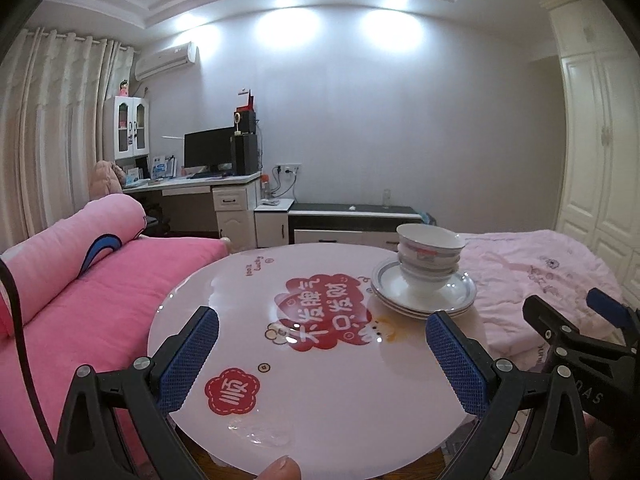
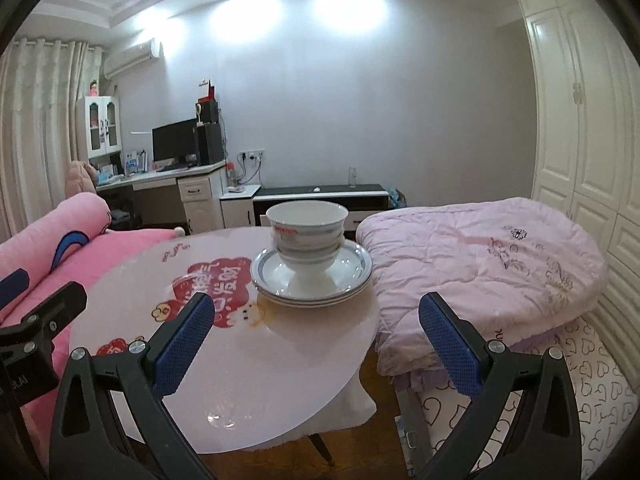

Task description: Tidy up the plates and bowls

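A stack of white bowls (image 1: 429,258) stands on a stack of white, blue-rimmed plates (image 1: 460,294) at the far right of the round pink table (image 1: 320,392). The bowls (image 2: 306,236) and plates (image 2: 356,268) also show in the right wrist view, ahead on the table (image 2: 260,380). My left gripper (image 1: 320,364) is open and empty over the table's near side. My right gripper (image 2: 316,348) is open and empty, short of the plates; it also shows at the right edge of the left wrist view (image 1: 576,320).
A pink sofa with a roll cushion (image 1: 72,248) lies left of the table. A bed with a folded pink quilt (image 2: 480,264) lies right of it. A desk with a monitor (image 1: 208,156) and a low cabinet (image 1: 352,220) stand at the far wall.
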Demonstrator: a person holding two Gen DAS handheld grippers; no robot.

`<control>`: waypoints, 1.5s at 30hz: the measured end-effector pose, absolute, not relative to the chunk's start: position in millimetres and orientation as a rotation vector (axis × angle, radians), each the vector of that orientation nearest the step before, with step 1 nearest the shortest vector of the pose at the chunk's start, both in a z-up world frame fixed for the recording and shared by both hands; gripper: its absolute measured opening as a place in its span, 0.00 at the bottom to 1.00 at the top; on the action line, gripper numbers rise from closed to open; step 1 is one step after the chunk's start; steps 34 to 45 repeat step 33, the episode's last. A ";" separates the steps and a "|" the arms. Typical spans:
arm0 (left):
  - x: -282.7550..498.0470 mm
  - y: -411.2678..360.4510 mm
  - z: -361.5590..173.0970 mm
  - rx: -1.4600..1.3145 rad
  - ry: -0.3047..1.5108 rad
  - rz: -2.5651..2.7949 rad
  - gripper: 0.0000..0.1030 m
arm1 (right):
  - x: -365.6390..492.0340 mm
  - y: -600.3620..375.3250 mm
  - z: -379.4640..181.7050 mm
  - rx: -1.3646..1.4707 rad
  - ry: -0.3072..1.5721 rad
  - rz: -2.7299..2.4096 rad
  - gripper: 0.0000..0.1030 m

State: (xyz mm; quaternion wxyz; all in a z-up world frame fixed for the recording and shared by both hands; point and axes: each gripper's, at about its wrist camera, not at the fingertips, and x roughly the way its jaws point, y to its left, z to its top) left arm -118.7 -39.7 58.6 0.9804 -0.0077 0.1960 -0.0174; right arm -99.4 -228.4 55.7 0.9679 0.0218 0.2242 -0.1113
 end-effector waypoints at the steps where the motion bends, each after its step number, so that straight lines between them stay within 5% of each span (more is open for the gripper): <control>1: -123.3 -39.9 61.6 -0.015 0.391 -0.032 0.99 | -100.6 -230.2 58.5 0.046 0.446 -0.230 1.00; 45: -122.1 -34.8 70.7 0.000 0.345 -0.021 0.99 | -108.5 -210.7 69.2 0.052 0.420 -0.196 1.00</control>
